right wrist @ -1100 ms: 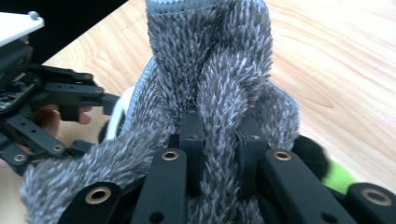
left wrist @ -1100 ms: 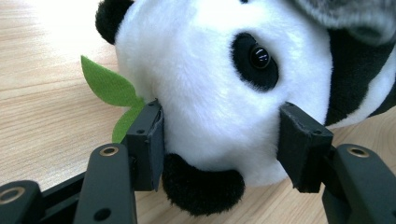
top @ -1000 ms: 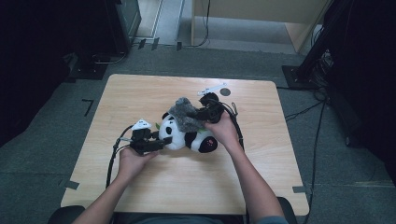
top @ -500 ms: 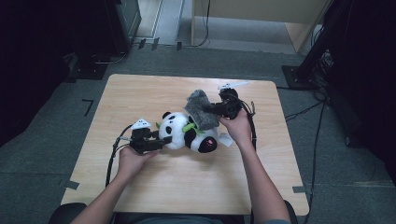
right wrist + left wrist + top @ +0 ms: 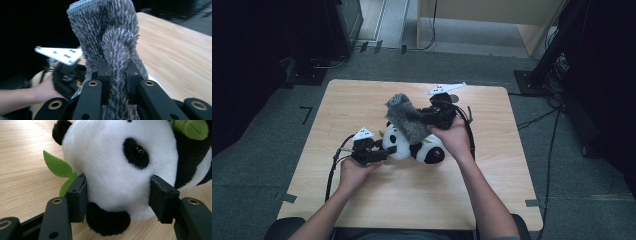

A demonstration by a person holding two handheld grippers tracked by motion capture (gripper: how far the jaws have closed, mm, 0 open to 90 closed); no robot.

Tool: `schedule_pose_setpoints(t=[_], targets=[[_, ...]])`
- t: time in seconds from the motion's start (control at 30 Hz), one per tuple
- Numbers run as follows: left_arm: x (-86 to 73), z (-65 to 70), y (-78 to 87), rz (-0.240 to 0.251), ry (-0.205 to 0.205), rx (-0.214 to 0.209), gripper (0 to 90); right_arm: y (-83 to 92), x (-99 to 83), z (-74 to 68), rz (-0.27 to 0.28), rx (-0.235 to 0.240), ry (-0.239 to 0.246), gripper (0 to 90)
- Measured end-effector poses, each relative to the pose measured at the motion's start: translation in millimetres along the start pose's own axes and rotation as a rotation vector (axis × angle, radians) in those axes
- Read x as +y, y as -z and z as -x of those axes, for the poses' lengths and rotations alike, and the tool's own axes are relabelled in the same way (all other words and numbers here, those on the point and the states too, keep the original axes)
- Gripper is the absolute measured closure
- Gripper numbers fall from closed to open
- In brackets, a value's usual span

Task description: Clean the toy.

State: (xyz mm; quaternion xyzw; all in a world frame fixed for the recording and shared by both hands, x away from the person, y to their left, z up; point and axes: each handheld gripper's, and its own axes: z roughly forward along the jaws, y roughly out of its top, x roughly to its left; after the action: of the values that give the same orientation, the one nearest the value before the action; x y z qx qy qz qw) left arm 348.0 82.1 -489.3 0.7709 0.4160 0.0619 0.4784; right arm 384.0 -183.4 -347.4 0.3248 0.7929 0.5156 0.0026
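Observation:
A black-and-white panda plush (image 5: 424,149) lies on the wooden table (image 5: 357,105) with green felt leaves (image 5: 56,166) beside its head. My left gripper (image 5: 383,150) is shut on the panda's head (image 5: 112,165), its pads (image 5: 78,195) pressing into the fur from both sides. Above the panda's body my right gripper (image 5: 424,117) is shut on a shaggy grey cloth (image 5: 404,120). In the right gripper view the cloth (image 5: 110,30) stands bunched between the jaws of my right gripper (image 5: 117,72), and the left gripper (image 5: 66,75) shows lower left.
Black cables (image 5: 334,167) trail from both grippers across the table. Bare wood lies along the table's near edge and at its left. Around the table are dark floor, a wooden cabinet (image 5: 492,15) at the back and stands (image 5: 552,55) on the right.
My right gripper has risen with the grey cloth, which now hangs higher over the panda's body. The left gripper and the panda's head have stayed put.

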Motion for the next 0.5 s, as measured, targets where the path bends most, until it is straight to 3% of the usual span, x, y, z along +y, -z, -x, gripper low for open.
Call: schedule_pose_setpoints(t=[0.17,0.27,0.33,0.4,0.43,0.5], targets=[[0.2,3.2,0.5,0.0,-0.001,0.01,39.4,-27.8,-3.3,-5.8,-0.026,0.036,0.016,79.7],[0.1,5.1,1.0,0.0,0.001,0.015,39.5,-46.9,-9.5,-1.9,-0.068,0.059,-0.005,79.7],[0.1,5.2,1.0,-0.001,0.0,0.016,39.7,-61.3,-15.4,3.0,-0.131,0.052,-0.009,79.5],[0.1,4.5,0.3,-0.007,0.006,0.019,39.9,-75.3,-24.4,9.6,-0.22,-0.002,-0.005,79.5],[0.0,4.1,-0.1,-0.014,0.006,0.02,40.0,-78.0,-28.0,12.6,-0.228,0.003,-0.003,79.8],[0.3,3.5,-0.4,-0.016,0.005,0.015,40.2,-77.6,-32.6,18.9,-0.209,0.029,-0.05,80.0]])
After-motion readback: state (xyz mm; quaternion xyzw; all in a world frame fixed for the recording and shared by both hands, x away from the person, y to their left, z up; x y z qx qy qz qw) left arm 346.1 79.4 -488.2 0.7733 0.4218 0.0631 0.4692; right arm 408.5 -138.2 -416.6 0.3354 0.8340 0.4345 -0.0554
